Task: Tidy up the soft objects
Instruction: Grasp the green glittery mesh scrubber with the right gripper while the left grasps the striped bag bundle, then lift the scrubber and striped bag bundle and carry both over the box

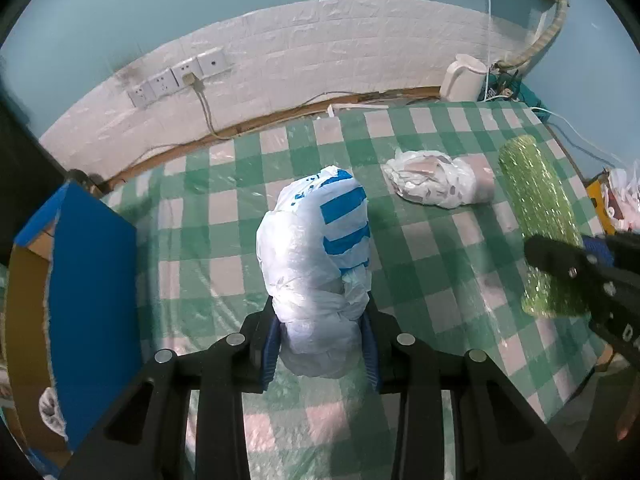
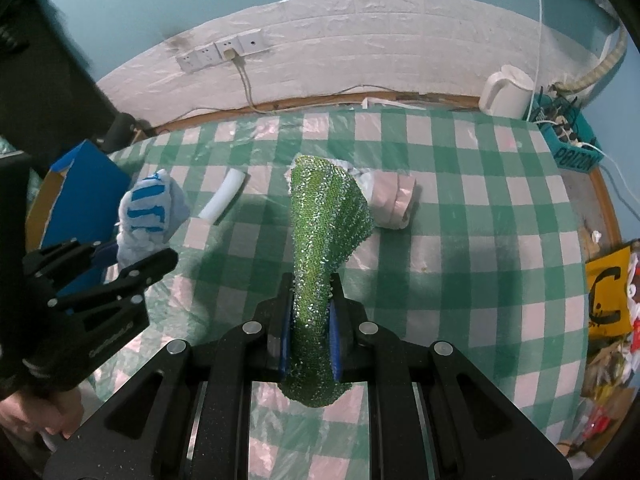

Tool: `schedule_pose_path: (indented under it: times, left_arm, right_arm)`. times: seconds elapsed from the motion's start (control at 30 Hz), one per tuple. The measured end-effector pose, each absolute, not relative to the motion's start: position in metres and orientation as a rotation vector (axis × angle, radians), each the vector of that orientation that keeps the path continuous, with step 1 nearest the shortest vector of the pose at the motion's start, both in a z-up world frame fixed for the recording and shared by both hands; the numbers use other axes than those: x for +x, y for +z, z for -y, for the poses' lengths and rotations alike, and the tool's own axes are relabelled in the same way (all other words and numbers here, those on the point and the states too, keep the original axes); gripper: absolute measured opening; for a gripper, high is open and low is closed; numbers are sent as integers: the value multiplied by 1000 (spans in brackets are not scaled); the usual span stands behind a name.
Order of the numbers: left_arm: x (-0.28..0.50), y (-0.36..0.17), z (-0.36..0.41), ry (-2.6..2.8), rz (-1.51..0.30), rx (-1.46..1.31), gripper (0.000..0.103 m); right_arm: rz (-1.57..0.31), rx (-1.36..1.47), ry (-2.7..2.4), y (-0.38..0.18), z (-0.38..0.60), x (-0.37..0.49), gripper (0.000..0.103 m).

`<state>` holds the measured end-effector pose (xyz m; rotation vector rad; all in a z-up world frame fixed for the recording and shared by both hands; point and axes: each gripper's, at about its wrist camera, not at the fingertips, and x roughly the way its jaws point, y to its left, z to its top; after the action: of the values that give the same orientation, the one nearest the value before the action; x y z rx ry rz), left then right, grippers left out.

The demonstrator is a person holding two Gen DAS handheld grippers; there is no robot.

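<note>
My left gripper is shut on a white plastic-wrapped bundle with blue stripes and holds it upright over the green checked tablecloth. The bundle also shows in the right wrist view, with the left gripper under it. My right gripper is shut on a green sequined cloth roll, which also shows in the left wrist view with the right gripper. A pink item in crumpled clear plastic lies on the table behind; it also shows in the right wrist view.
A cardboard box with blue flaps stands at the table's left edge. A small white roll lies on the cloth. A white kettle and a blue basket of cables stand at the back right. Yellow bags lie off the right edge.
</note>
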<state>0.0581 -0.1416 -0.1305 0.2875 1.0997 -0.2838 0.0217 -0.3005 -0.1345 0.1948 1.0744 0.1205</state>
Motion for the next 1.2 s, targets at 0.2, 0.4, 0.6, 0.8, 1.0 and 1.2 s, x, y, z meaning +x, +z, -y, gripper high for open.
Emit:
schedule_pose_path:
  times: [0.2, 0.4, 0.6, 0.8, 1.0, 1.2]
  left_arm:
    - [44, -115, 134, -288, -1073, 300, 35]
    - [34, -96, 127, -277, -1041, 300, 35]
    - [26, -85, 115, -255, -1032, 303, 35]
    - [20, -76, 101, -230, -1024, 302, 35]
    - [17, -65, 83, -208, -1012, 276, 35]
    - [16, -60, 64, -180, -1007, 256, 35]
  right_arm:
    - [-1051, 177, 134, -121, 295, 17, 13]
    - [-1026, 153, 154, -106, 285, 11, 13]
    - [-1002, 122, 186, -91, 273, 4, 13]
    - [-984, 103, 225, -81, 259, 0, 13]
    - [-971, 82, 264, -71, 240, 0, 13]
    - [-952, 65, 300, -60, 219, 2, 13]
